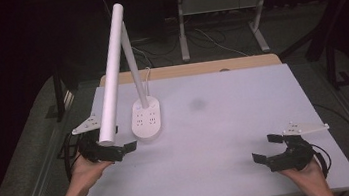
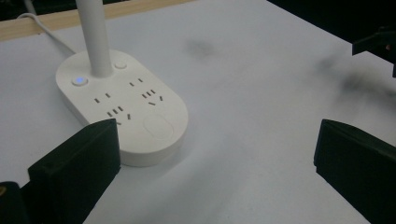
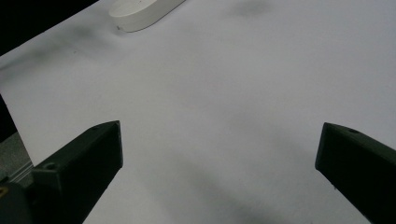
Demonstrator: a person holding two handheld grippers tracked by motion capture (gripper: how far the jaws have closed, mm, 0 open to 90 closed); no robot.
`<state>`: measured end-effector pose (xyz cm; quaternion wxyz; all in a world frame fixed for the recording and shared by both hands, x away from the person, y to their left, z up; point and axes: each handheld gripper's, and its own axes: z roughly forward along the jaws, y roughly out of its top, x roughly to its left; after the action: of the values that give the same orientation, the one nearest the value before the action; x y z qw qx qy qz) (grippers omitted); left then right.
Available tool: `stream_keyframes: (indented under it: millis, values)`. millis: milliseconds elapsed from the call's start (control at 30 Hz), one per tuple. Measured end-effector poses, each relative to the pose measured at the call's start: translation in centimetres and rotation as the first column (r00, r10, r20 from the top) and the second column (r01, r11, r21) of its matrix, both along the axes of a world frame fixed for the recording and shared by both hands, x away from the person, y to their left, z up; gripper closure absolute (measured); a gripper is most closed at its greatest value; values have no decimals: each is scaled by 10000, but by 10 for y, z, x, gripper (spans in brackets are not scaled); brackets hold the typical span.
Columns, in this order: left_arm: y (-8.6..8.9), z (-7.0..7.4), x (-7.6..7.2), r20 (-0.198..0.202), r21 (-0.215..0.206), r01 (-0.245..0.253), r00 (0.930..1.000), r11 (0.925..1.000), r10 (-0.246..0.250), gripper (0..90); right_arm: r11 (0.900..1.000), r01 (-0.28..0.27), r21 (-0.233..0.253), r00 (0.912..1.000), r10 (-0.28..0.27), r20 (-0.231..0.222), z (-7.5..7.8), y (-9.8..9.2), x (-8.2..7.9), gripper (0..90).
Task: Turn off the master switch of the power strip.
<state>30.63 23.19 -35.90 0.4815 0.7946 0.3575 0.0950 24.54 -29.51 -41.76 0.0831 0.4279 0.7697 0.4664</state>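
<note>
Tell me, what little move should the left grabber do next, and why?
Probably ease the left gripper forward toward the lamp base. Its jaws stand wide open with nothing between them, and the base with its small lit button sits just ahead. The right gripper waits open, far across the table.

My high view looks forward and down over the whole counter (image 1: 226, 122). My left gripper view sits low and close, facing the lamp base (image 2: 126, 112) at its 10 o'clock. My right gripper view skims bare counter, catching that base at 11 o'clock, farther off. All three views share the base.
</note>
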Motion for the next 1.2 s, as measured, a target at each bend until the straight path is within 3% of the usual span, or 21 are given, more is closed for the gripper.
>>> stream_keyframes:
  millis: [933, 1200]
  values:
    - [11, 4, 32, -265, 137, -528, 9982, 9985, 532, 0, 10000, -3, 1, 10000, 3, -71, 0, -1, -1, 1]
    - [13, 4, 45, -426, 359, -686, 9966, 9970, 702, 0, 10000, 15, 7, 10000, -15, -35, 1, -3, -2, 1]
